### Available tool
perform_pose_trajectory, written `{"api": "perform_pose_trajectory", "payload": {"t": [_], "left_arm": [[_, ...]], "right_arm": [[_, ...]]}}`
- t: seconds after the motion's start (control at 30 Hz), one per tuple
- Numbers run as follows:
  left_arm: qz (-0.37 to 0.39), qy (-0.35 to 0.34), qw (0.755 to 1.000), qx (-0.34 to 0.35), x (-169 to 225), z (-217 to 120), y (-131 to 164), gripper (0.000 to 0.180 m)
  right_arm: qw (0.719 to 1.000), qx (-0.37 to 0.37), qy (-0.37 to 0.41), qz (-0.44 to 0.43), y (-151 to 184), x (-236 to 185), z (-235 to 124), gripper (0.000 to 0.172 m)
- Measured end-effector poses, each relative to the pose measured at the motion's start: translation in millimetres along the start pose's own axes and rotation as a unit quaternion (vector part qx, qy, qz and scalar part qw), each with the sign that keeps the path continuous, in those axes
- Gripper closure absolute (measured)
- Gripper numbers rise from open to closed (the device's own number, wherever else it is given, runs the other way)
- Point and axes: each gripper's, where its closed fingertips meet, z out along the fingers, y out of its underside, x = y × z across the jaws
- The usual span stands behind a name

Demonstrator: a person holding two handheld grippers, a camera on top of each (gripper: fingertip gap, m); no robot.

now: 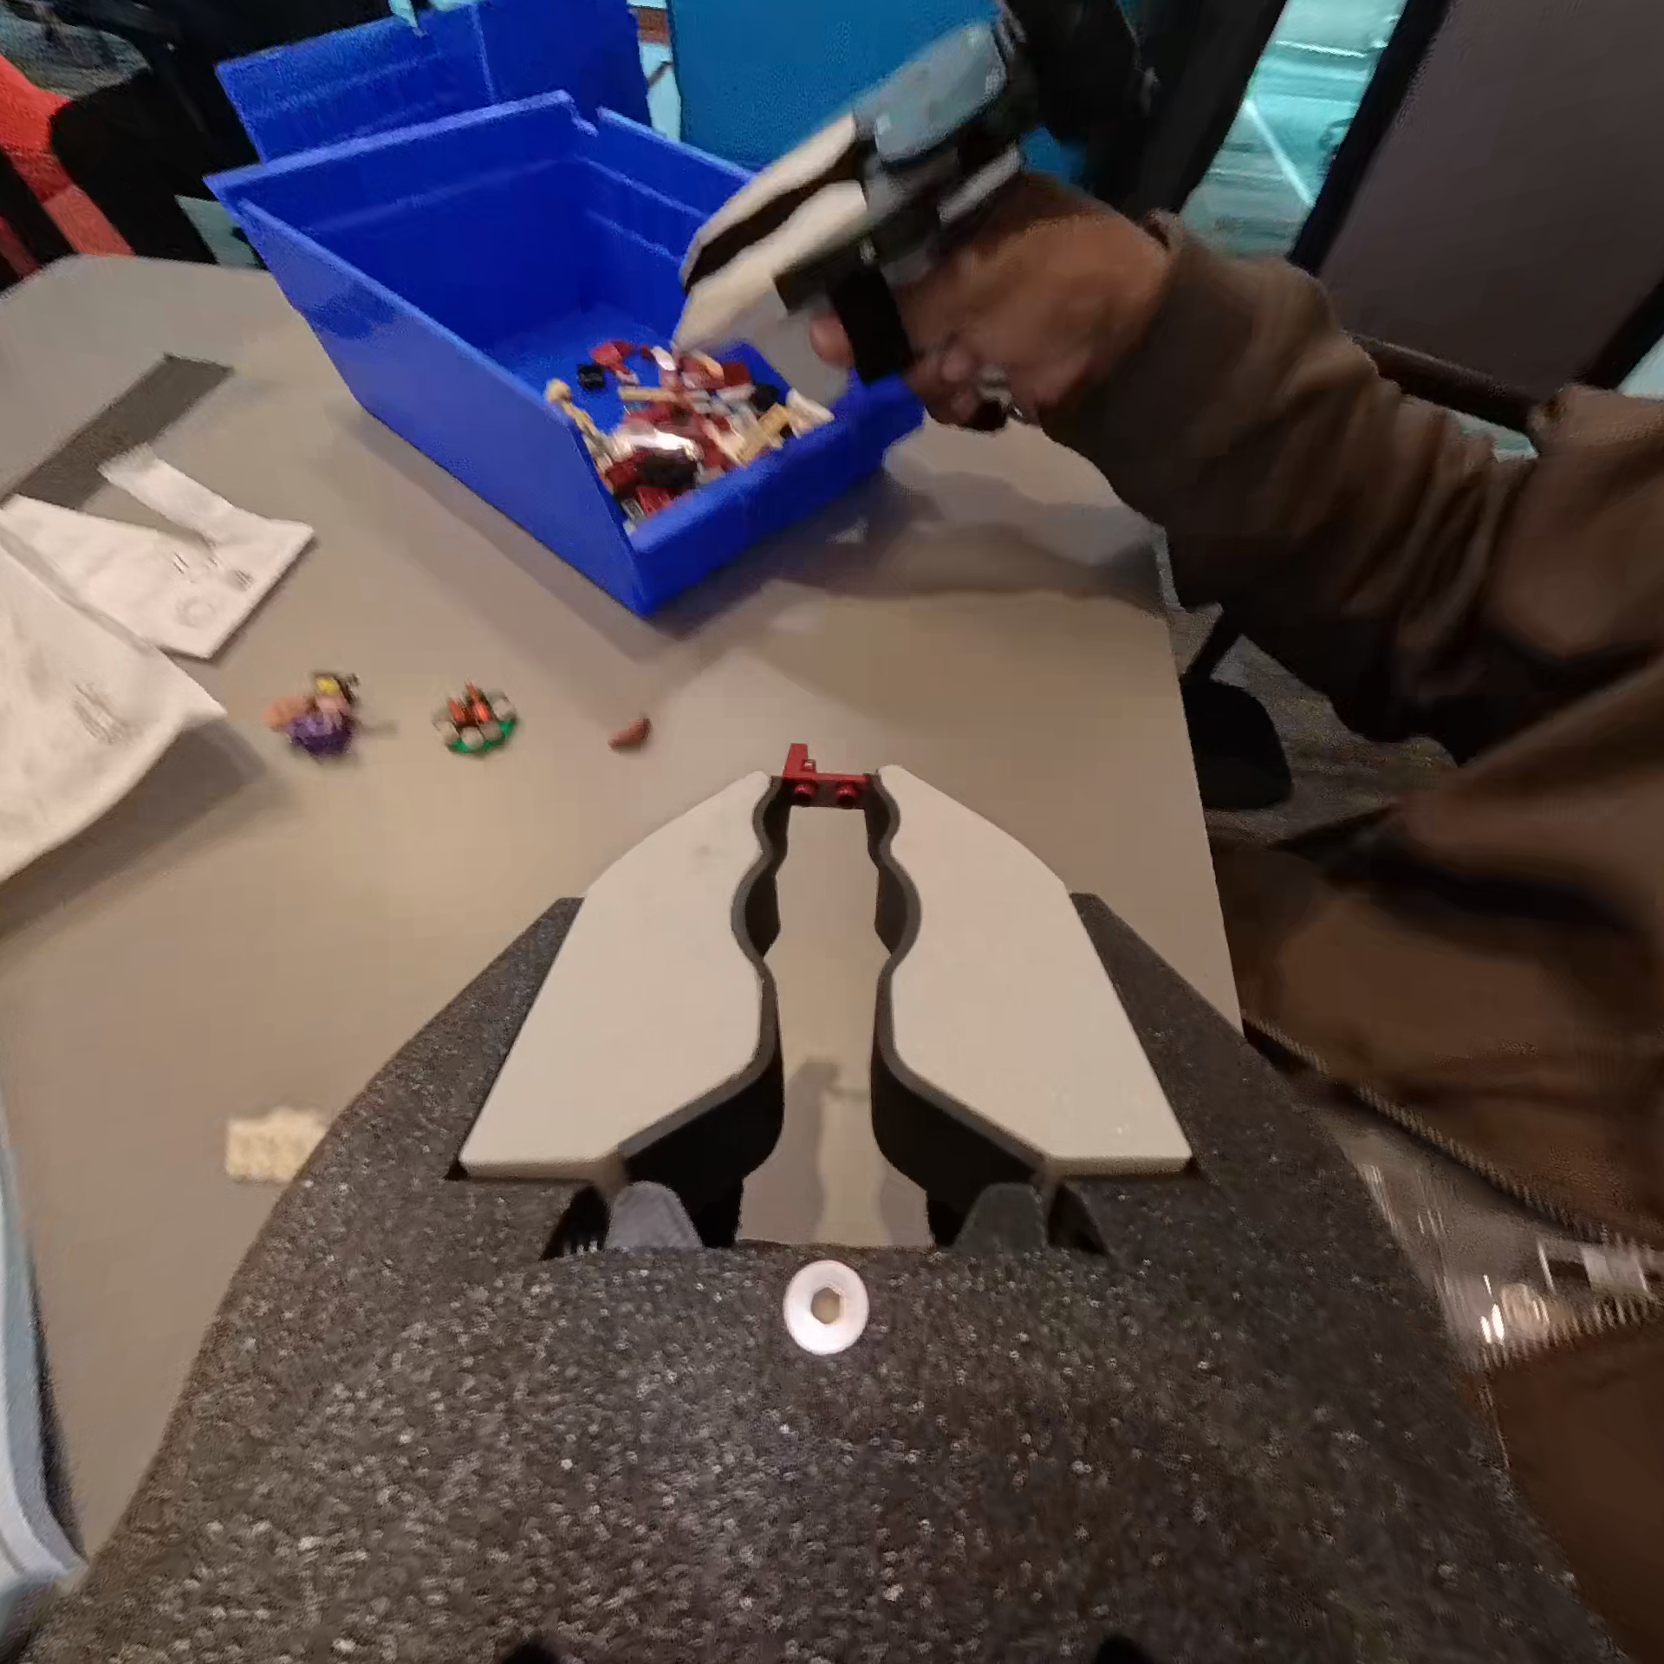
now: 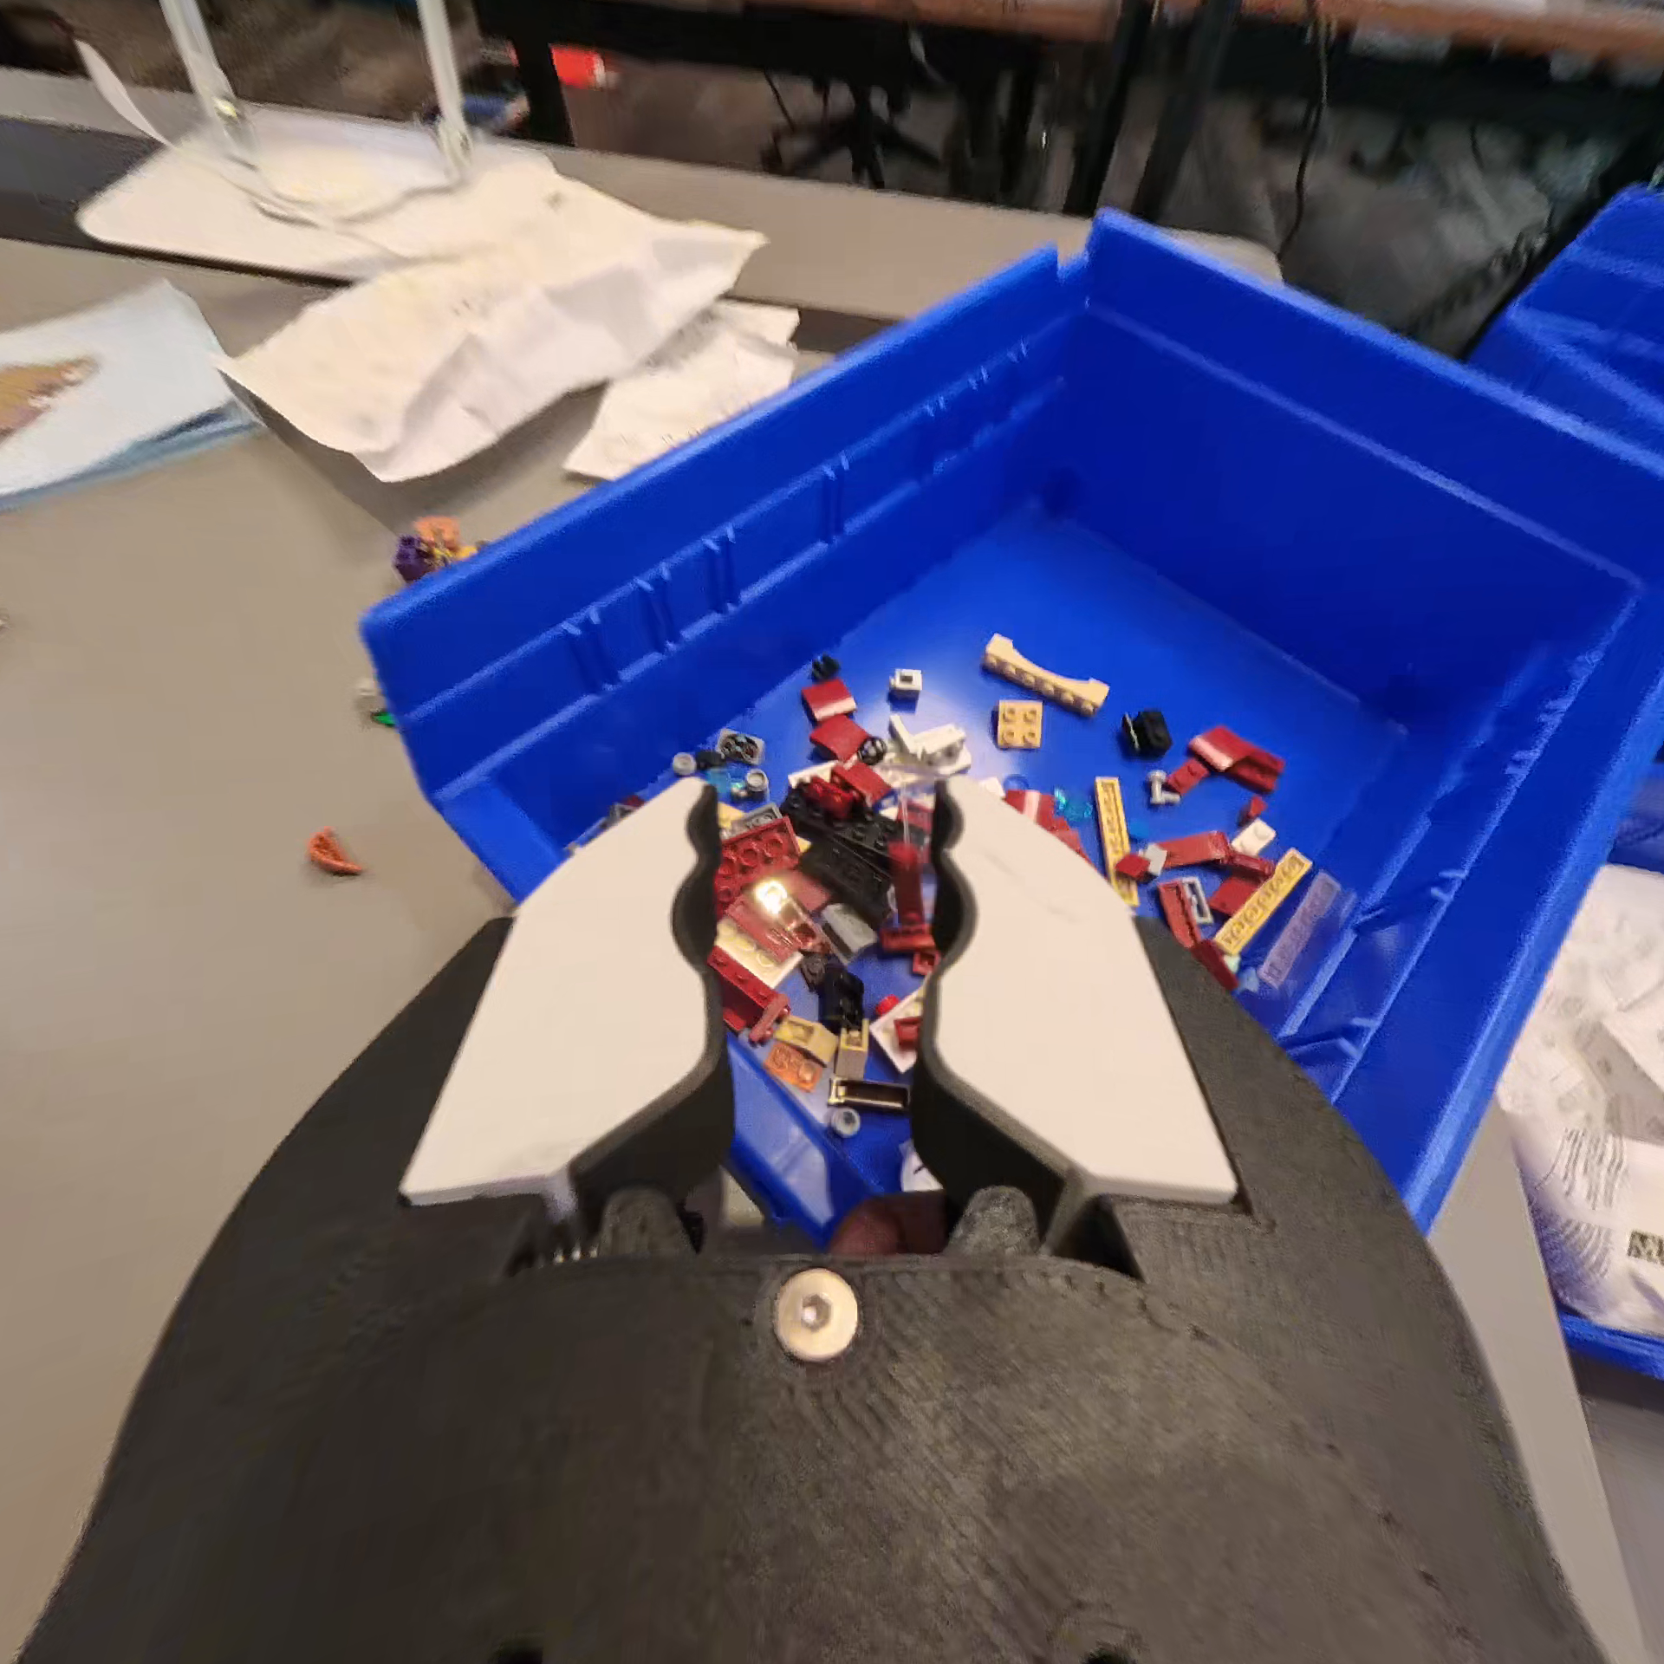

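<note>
Your left gripper (image 1: pixel 824 782) grips a small dark red brick (image 1: pixel 821 785) between its two fingertips, with both pads pressed on the brick's ends, at the centre of the left wrist frame above the grey table (image 1: pixel 450 945). To the left of it on the table lie a brown piece (image 1: pixel 630 731), a green-based small build (image 1: pixel 475 716) and a purple figure (image 1: pixel 320 716); white paper sheets (image 1: pixel 99 648) fill the left edge. Your right gripper (image 2: pixel 824 801) is wide open and holds nothing; it hangs over the pile of loose bricks (image 2: pixel 900 864) inside the blue bin (image 2: pixel 630 630), in the centre of the right wrist frame. An orange piece (image 2: pixel 333 854) lies on the table at the left of the bin.
</note>
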Motion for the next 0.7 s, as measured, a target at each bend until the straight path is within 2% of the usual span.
{"api": "perform_pose_trajectory", "payload": {"t": [0.07, 0.13, 0.2, 0.27, 0.37, 0.43, 0.47, 0.57, 0.63, 0.7], "left_arm": [[-0.005, -0.020, 1.000, 0.005, -11.9, 22.9, -40.6, 0.164], [-0.013, -0.035, 0.999, 0.010, -27.4, 53.1, -75.9, 0.164], [-0.039, -0.048, 0.998, 0.001, -47.3, 89.6, -98.1, 0.163], [-0.073, -0.045, 0.996, 0.000, -63.5, 125.9, -113.0, 0.155], [-0.127, -0.043, 0.991, -0.024, -84.8, 168.7, -115.1, 0.141], [-0.151, -0.045, 0.987, -0.033, -95.6, 184.6, -111.7, 0.139], [-0.159, -0.048, 0.986, -0.033, -100.2, 188.0, -110.0, 0.140], [-0.162, -0.047, 0.985, -0.039, -106.0, 185.8, -102.5, 0.140], [-0.161, -0.046, 0.985, -0.037, -108.2, 176.5, -98.0, 0.140], [-0.163, -0.047, 0.985, -0.034, -110.3, 164.1, -92.6, 0.140]], "right_arm": [[1.000, -0.007, -0.011, 0.026, 2.9, 1.0, 4.5, 0.118], [0.996, 0.025, -0.054, 0.070, -3.1, -9.4, 1.7, 0.117], [0.981, 0.072, -0.117, 0.136, -13.4, -24.4, -7.0, 0.120], [0.949, 0.128, -0.189, 0.218, -28.9, -37.9, -20.5, 0.122], [0.884, 0.213, -0.272, 0.314, -57.1, -50.8, -47.0, 0.122], [0.824, 0.279, -0.323, 0.372, -79.5, -55.5, -72.3, 0.122], [0.784, 0.317, -0.346, 0.406, -90.5, -55.3, -87.7, 0.123], [0.636, 0.459, -0.388, 0.484, -116.4, -49.7, -153.1, 0.126], [0.546, 0.562, -0.399, 0.477, -126.2, -56.4, -213.3, 0.131], [0.493, 0.615, -0.441, 0.430, -137.2, -84.0, -270.7, 0.130]]}}
